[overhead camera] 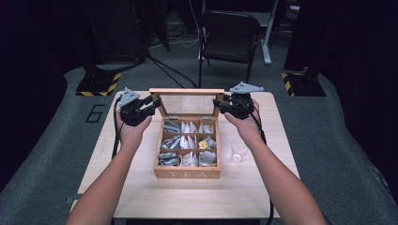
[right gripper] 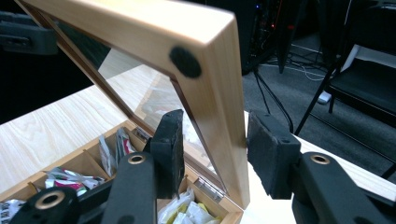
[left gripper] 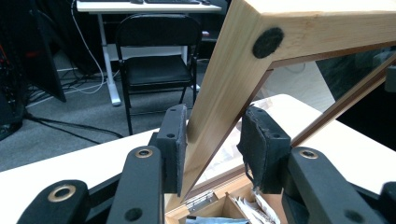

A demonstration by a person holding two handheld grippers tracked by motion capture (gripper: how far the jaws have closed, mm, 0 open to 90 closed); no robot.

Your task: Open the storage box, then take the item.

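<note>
The left gripper (left gripper: 212,149) straddles the left side bar of the tea box's lid (left gripper: 233,79). Its one pad (left gripper: 173,144) lies against the outer face of the wood, while the other pad (left gripper: 261,147) sits at the inner side with a sliver of space showing; the jaws stand at their narrowest, so this reads as a clamp on the bar. The right gripper (right gripper: 219,156) has the right side bar of the lid (right gripper: 219,93) between its jaws, and whether its pads (right gripper: 170,147) press the wood cannot be told; a gap shows beside the far pad.

In the high view the left gripper (overhead camera: 136,108) and right gripper (overhead camera: 237,104) meet the upper corners of the lid (overhead camera: 187,92), which stands nearly upright, its glass pane framed in pale wood. A round dark felt dot (left gripper: 267,42) marks each upper corner of the frame. Each gripper is carried by a bare hand (overhead camera: 131,131) whose forearm comes from the desk's near edge.

The tea box (overhead camera: 187,173) sits in the middle of the desk (overhead camera: 141,192), lid hinged at its far side, and its compartments hold tea bags (overhead camera: 187,143) in paper wrappers. A clear glass (overhead camera: 238,150) stands just right of the box. Behind the desk's far edge is a black folding chair (overhead camera: 230,37) on grey carpet.
</note>
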